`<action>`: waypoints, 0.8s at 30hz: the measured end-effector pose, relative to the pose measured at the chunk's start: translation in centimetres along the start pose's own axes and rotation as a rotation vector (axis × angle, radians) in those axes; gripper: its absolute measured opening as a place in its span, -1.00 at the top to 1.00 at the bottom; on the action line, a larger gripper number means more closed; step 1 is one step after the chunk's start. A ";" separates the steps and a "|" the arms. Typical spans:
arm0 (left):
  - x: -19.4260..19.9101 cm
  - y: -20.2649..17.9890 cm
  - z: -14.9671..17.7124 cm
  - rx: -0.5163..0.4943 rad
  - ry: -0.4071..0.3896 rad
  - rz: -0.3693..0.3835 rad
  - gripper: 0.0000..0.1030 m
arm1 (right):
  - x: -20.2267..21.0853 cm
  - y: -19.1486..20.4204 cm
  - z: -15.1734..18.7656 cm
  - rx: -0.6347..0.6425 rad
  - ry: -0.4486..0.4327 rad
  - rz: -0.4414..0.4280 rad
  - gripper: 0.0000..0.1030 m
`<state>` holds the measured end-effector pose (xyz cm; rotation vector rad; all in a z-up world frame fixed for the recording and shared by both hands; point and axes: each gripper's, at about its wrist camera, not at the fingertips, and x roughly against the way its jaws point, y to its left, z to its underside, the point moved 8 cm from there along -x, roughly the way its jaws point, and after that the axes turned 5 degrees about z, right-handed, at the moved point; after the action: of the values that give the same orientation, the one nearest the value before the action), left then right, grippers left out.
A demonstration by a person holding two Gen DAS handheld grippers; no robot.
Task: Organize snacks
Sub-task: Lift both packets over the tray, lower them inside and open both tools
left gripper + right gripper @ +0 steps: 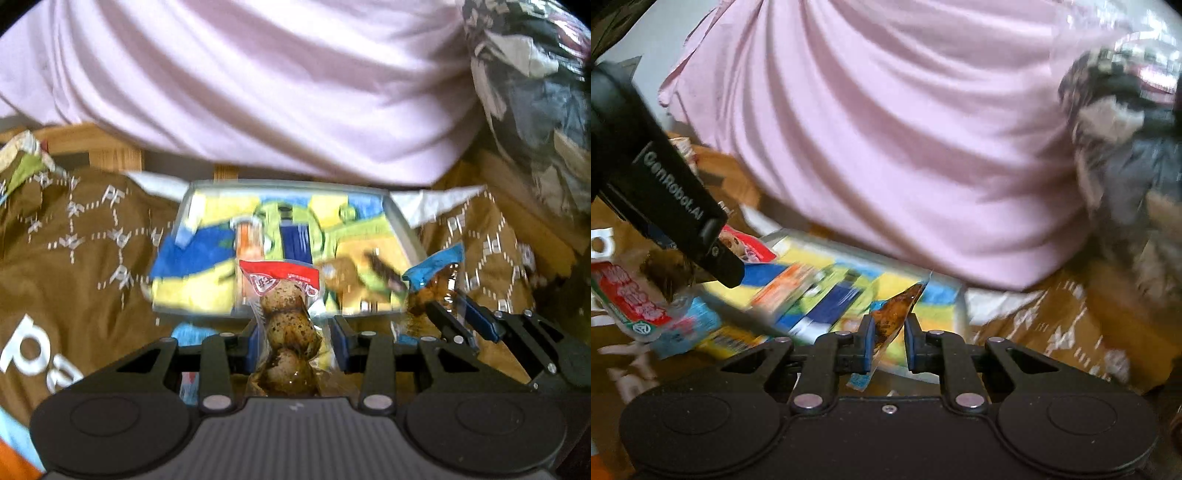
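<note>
Gripping a clear pouch of speckled brown eggs with a red header, the left tongs are clamped on it at lower centre of the left wrist view. At lower centre of the right wrist view, the right tongs are closed on a blue-edged brown snack packet. Both hover over a grey tray filled with colourful wrappers, on a brown patterned cloth. Pink clothing fills the upper frame.

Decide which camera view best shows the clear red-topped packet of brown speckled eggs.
The left wrist view: the clear red-topped packet of brown speckled eggs sits centred between the left claw fingers. The right wrist view shows it blurred, at the edge.
</note>
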<state>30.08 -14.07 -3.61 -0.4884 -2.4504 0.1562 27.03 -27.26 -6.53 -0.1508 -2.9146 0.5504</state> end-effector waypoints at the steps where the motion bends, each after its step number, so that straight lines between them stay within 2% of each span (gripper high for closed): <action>1: -0.3 0.0 -0.5 0.000 -0.016 -0.001 0.18 | -0.4 -0.2 -0.2 0.003 -0.019 0.008 0.67; 5: -2.1 0.2 -3.0 0.011 -0.078 -0.012 0.18 | -2.1 -1.0 -0.9 -0.007 -0.098 0.029 0.68; 13: -7.1 0.6 -7.2 0.023 -0.196 -0.027 0.17 | -6.8 -1.6 -1.0 -0.054 -0.164 0.035 0.68; 18: -11.1 0.4 -7.4 0.007 -0.194 -0.034 0.17 | -9.3 -1.7 0.1 -0.097 -0.121 0.008 0.69; 24: -15.2 0.1 -6.2 0.009 -0.150 -0.034 0.17 | -12.3 -2.7 1.7 -0.194 -0.009 -0.035 0.69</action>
<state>45.03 -19.76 -7.21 -0.4449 -2.6021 0.1961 38.56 -31.93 -8.95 -0.1223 -2.9688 0.2627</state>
